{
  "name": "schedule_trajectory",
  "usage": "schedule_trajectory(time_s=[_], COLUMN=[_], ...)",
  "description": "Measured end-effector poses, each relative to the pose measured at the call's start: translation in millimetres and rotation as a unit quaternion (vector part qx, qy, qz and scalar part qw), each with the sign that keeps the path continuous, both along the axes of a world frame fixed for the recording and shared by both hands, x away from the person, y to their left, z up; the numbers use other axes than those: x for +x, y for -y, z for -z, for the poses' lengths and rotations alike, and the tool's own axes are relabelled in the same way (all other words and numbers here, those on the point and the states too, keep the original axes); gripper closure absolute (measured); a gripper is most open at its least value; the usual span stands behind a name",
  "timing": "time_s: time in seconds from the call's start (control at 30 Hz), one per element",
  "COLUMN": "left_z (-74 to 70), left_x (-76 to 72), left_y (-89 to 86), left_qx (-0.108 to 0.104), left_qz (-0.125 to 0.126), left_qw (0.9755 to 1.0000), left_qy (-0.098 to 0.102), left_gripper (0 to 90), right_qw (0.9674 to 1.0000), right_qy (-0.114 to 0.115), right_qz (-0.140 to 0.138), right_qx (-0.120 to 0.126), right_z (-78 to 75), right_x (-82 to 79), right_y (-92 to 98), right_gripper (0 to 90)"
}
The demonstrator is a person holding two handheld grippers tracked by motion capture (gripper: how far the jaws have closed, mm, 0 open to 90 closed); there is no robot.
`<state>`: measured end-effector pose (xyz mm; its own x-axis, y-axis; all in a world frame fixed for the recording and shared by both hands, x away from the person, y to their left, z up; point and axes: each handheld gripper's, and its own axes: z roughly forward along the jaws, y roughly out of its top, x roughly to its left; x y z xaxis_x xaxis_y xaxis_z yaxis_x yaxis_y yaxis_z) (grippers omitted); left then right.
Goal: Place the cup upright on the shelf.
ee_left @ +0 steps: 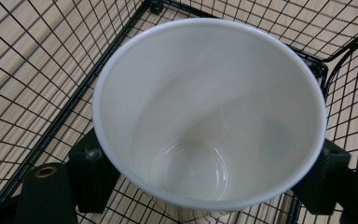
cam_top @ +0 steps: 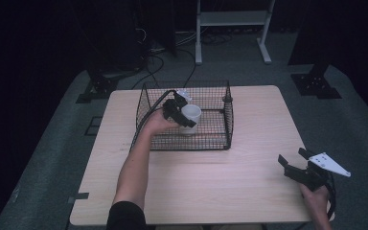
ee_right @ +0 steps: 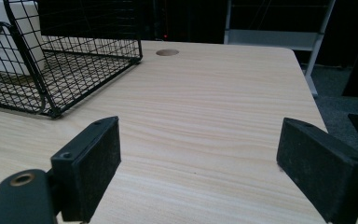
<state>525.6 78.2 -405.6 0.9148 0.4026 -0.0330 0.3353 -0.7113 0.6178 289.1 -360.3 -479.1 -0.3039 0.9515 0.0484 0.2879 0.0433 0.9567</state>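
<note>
While clamped inside the basket, the cup stands upright, mouth up

Cup: plain white inside and out, glossy, no print. Basket: black wire in a square grid pattern. Counter: pale wood with fine streaked grain (one darker round spot near its far edge). Left gripper: black. Right gripper: black, with matte dark pads and a white three-cornered plate. Floor: grey. Sleeve: black.
</note>
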Motion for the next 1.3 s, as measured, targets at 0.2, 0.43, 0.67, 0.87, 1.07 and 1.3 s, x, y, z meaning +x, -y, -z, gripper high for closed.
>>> schedule_trajectory(time_s=[0.2,0.43,0.67,0.87,1.07,1.3], left_z=[-0.1,2.2,2.1,2.2,2.2,-2.8], left_x=[-0.6,-6.2,-7.2,-7.7,-8.3,-9.8], left_y=[-1.1,-5.6,-8.3,-7.4,-6.8,-8.2], left_qx=[0.002,0.002,0.005,0.009,0.013,-0.002], left_qz=[-0.001,-0.003,-0.005,-0.002,0.000,-0.006], left_qw=[1.0000,0.9999,0.9999,0.9999,0.9998,0.9997], left_qy=[-0.002,0.015,0.012,0.014,0.014,0.023], left_gripper=[21.2,21.1,20.9,20.6,19.0,12.9], right_qw=[1.0000,1.0000,1.0000,1.0000,1.0000,1.0000], right_qy=[0.001,0.001,0.002,0.001,0.001,0.001], right_qz=[0.000,-0.001,-0.001,-0.001,0.000,-0.001], right_qx=[0.000,-0.001,0.000,0.002,0.002,0.000], right_z=[0.0,0.0,0.1,0.1,0.1,0.0], right_x=[0.0,-0.1,-0.1,-0.1,-0.1,0.1], right_y=[0.0,-0.2,-0.1,0.1,0.2,-0.1], right_gripper=[12.8,12.8,12.9,12.8,12.8,12.8])
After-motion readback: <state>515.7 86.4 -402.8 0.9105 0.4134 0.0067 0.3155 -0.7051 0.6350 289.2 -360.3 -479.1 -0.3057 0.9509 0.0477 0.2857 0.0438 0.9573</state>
